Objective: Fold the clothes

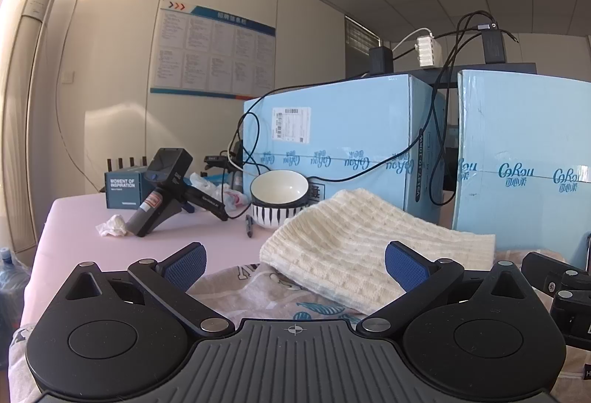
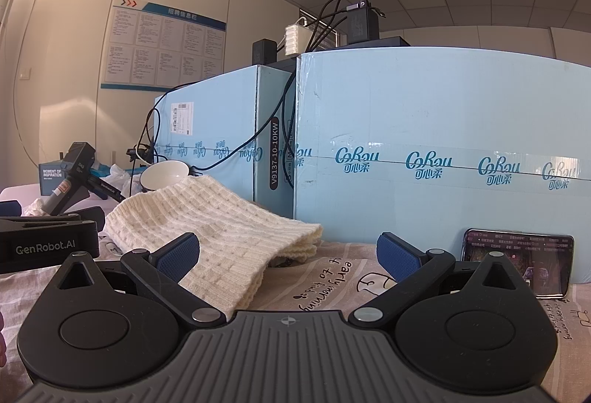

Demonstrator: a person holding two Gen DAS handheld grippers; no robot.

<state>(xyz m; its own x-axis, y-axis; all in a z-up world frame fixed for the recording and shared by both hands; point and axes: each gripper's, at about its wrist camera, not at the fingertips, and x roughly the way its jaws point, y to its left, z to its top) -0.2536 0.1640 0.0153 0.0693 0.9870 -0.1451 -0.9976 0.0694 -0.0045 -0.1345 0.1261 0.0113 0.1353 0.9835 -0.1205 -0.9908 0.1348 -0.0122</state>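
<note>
A cream knitted garment (image 1: pixel 354 240) lies folded in a low pile on a printed cloth (image 1: pixel 266 296) that covers the table. In the right wrist view the knit (image 2: pixel 207 225) shows stacked layers at its right edge. My left gripper (image 1: pixel 295 264) stands open just short of the knit, its blue pads wide apart and empty. My right gripper (image 2: pixel 288 255) is open too, with the left pad (image 2: pixel 177 257) over the knit's near corner and nothing held. The left gripper's body (image 2: pixel 48 244) shows at the left of the right wrist view.
Two large light-blue cartons (image 1: pixel 343 140) (image 2: pixel 443 152) stand close behind the knit, with cables and chargers on top. A striped bowl (image 1: pixel 279 198), a pen (image 1: pixel 249 225), a handheld device (image 1: pixel 162 188) and crumpled tissue (image 1: pixel 112 225) lie at the back left. A phone (image 2: pixel 517 262) leans against the right carton.
</note>
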